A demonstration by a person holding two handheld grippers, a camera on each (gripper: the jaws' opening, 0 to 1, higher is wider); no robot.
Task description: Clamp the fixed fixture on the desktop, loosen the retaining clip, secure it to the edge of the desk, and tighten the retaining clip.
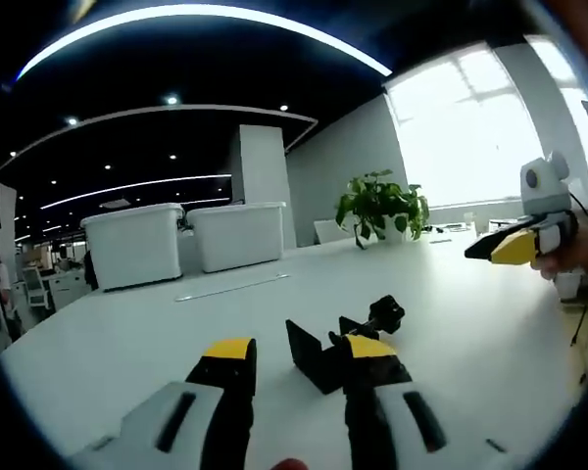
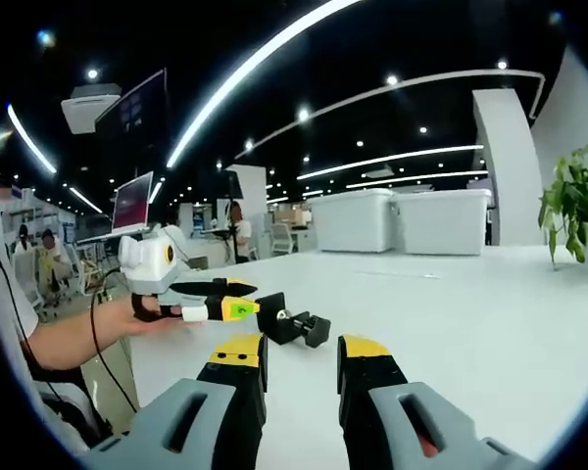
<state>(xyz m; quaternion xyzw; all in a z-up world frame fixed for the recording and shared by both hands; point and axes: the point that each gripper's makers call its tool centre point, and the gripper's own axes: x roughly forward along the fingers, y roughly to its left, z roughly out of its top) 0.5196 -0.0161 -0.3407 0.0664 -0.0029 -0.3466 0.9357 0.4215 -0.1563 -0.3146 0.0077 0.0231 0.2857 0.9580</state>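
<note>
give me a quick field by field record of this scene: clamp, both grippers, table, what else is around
clamp: black clamp lying on the table, not held
left gripper: left gripper open, close to the clamp
right gripper: right gripper open, short of the clamp
table: white table
background: two white bins, potted plant

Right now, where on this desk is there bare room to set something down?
The white desk is bare between the black fixture and the two white bins, and again from the fixture toward the potted plant. In the right gripper view, desk right of the fixture looks free. It is crowded around the fixture, where the left tool sits.
</note>
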